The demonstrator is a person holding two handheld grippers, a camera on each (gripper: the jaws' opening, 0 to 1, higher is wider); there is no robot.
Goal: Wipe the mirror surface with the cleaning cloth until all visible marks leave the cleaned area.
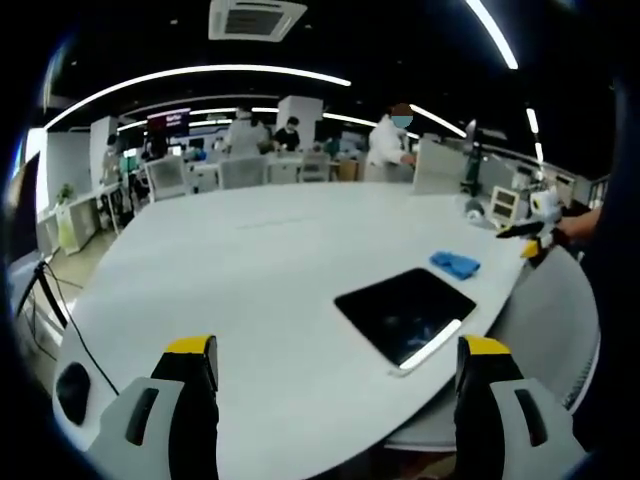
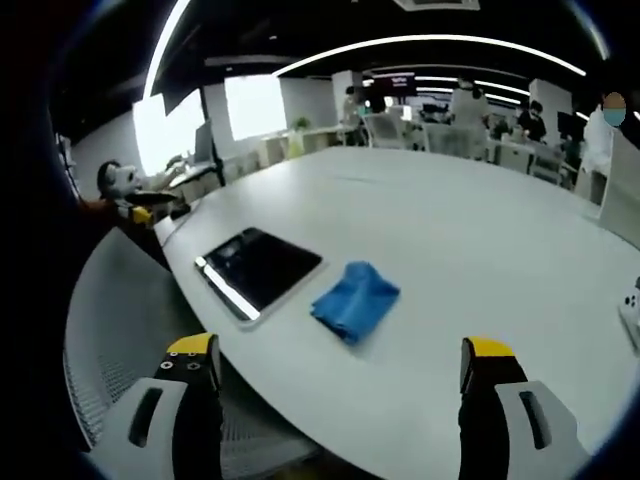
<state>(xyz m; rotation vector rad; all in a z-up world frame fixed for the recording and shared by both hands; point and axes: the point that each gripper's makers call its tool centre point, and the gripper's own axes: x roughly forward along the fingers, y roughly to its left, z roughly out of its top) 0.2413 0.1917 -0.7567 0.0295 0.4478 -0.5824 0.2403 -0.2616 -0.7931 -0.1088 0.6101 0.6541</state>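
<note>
Approach stage: both my hand-held grippers, left (image 1: pixel 335 375) and right (image 2: pixel 335 375), wide and empty. Cloth (image 2: pixel 356 299) lies at the mirror's (image 2: pixel 262 266) three o'clock, apparently untouched; next, grasp cloth.

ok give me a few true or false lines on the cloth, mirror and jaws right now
1. The cloth lies on the table beside the mirror. True.
2. The right gripper holds the cloth. False: its jaws are open and empty.
3. The cloth is red. False: it is blue.
4. The left gripper has its jaws open. True.
5. The cloth covers the mirror. False: it lies clear of it.
</note>
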